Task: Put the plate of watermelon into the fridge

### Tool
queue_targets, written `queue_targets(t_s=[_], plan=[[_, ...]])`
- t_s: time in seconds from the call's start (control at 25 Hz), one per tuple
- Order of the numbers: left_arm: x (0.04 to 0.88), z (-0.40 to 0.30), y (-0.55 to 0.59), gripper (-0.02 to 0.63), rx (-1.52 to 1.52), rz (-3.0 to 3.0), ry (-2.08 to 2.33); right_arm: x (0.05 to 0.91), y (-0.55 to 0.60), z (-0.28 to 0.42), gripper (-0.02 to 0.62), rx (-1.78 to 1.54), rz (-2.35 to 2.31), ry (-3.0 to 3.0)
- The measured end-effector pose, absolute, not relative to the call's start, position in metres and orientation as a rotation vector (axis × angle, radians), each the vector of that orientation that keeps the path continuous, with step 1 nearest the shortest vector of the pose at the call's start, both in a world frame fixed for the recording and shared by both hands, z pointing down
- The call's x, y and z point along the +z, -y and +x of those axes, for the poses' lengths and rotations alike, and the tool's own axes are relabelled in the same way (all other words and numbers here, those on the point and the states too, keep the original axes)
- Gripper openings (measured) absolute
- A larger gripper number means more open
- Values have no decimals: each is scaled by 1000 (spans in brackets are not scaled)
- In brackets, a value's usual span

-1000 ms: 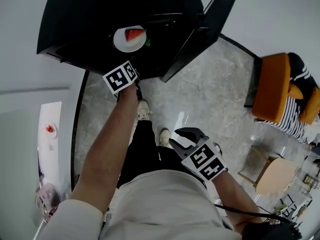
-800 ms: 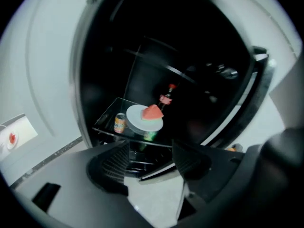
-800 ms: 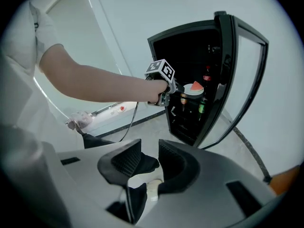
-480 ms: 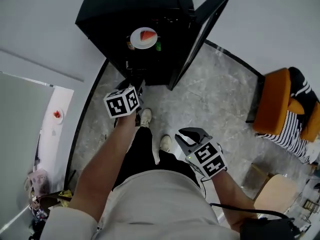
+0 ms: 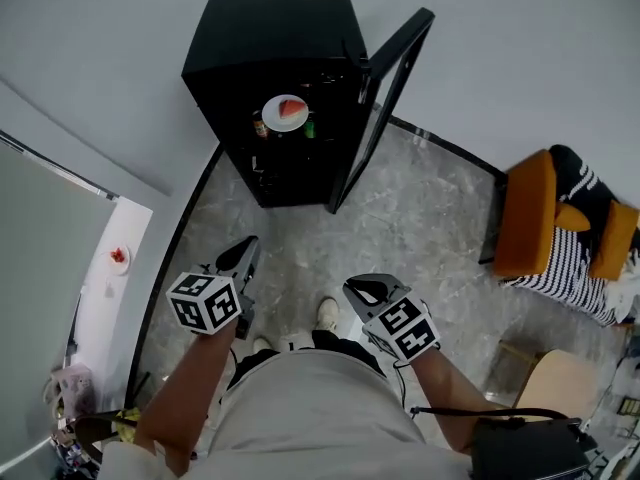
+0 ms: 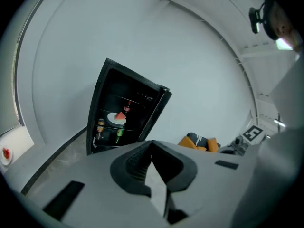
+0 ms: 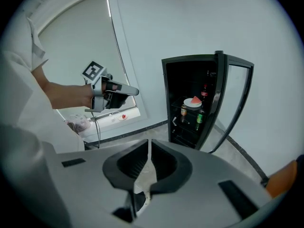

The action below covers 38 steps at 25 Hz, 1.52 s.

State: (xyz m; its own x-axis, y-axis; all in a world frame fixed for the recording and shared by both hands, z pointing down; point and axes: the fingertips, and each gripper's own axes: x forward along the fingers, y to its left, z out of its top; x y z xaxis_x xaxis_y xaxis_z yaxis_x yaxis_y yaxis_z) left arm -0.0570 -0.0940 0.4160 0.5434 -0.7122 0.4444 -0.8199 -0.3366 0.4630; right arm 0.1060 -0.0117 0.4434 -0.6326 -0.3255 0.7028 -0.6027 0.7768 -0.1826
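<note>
Left gripper (image 5: 248,251), lower left of head view: jaws clenched, nothing in them. Right gripper (image 5: 358,290), lower centre: jaws have just been closing and are now practically together, nothing between them. Both hang over the grey marbled floor (image 5: 420,218), well apart from the black fridge (image 5: 270,38) at top centre. Its black-framed door (image 5: 385,98) stands open. On a shelf inside sits the white round plate with a red watermelon slice (image 5: 284,113), with a brown can (image 5: 259,125) and a green bottle (image 5: 310,126) just beside it.
</note>
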Motion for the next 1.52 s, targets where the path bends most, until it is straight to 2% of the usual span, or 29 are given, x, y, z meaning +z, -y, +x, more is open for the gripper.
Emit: queue_targets(t_s=[0.36, 0.8, 1.12, 1.52], plan=[[373, -113, -32, 12, 267, 2306, 989, 430, -40, 20, 26, 464, 666, 2291], [375, -180, -141, 12, 326, 2409, 849, 405, -132, -72, 15, 383, 665, 2309], [375, -198, -174, 12, 306, 2441, 821, 408, -181, -108, 15, 385, 660, 2314], [369, -204, -190, 12, 284, 2472, 792, 396, -199, -119, 15, 349, 669, 2293]])
